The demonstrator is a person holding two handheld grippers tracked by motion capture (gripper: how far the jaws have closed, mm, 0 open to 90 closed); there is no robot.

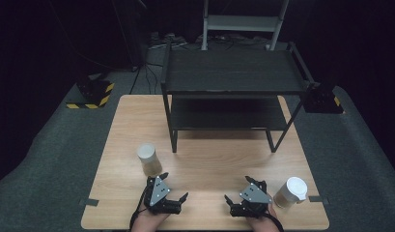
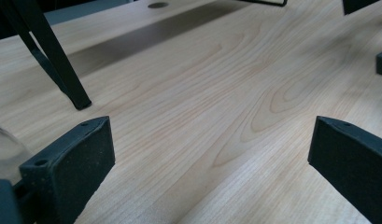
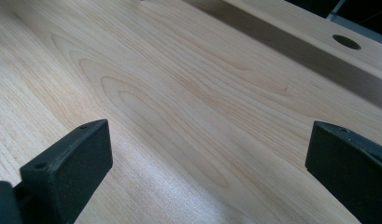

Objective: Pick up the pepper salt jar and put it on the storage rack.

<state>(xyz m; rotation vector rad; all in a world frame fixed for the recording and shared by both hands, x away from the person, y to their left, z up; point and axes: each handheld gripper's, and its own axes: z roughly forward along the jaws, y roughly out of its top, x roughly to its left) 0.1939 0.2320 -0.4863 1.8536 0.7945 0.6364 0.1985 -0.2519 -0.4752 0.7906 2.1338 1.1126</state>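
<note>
In the high view there are two grippers, two jars and one rack on a light wooden table (image 1: 204, 159). The left gripper (image 1: 175, 186) and the right gripper (image 1: 238, 189), each black with a grey three-cornered plate on top, sit near the table's near edge, held by hands that come in from the bottom; both have their jaws spread wide with nothing between them. A clear round jar with a white lid (image 1: 148, 159) stands just beyond and slightly left of the left gripper, close to it but apart. A second white-lidded clear jar (image 1: 291, 192) stands just beside the right gripper on its outer side, near the table's right edge. A black metal two-shelf rack (image 1: 233, 92) takes up the far half of the table, its front legs landing about mid-table; bare wood lies open between the two grippers and from them up to those legs. Two strips of grey tape (image 1: 91, 202) mark the near corners. In the left gripper view, its two black padded jaws stand far apart over bare wood grain; one black rack leg (image 2: 62, 70) is planted ahead to the left, and a sliver of clear jar shows at the lower left edge. In the right gripper view, the jaws are likewise wide over bare wood, with a round hole in the tabletop (image 3: 346, 41) far ahead at right.
</note>
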